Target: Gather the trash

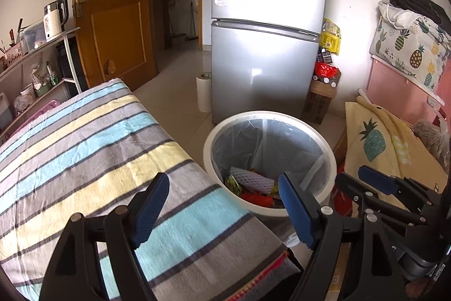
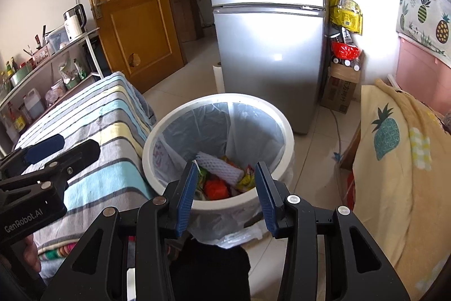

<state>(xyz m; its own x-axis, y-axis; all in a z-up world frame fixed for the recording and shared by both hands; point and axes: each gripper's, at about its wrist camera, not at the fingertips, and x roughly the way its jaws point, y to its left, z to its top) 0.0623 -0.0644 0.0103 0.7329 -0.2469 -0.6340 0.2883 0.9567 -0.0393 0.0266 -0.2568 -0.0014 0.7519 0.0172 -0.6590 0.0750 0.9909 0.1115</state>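
A white trash bin point(image 1: 210, 141) point(image 2: 287, 131) lined with a clear bag stands on the floor in front of the fridge. Inside lie a white foam net sleeve point(image 1: 252, 181) point(image 2: 220, 164), orange-red trash point(image 2: 215, 188) and snack wrappers point(image 2: 246, 179). My left gripper point(image 1: 224, 206) is open and empty, over the edge of the striped table beside the bin. My right gripper point(image 2: 225, 195) is open and empty, just above the bin's near rim. Each gripper shows in the other's view, the right one point(image 1: 363, 182) and the left one point(image 2: 60, 147).
A table with a striped cloth point(image 1: 84, 148) point(image 2: 93, 114) stands left of the bin. A silver fridge point(image 1: 267, 33) point(image 2: 270, 33) is behind it. A yellow pineapple cloth point(image 1: 375, 143) point(image 2: 394, 148) covers furniture on the right. A shelf point(image 1: 36, 47) and wooden door point(image 1: 112, 4) are at left.
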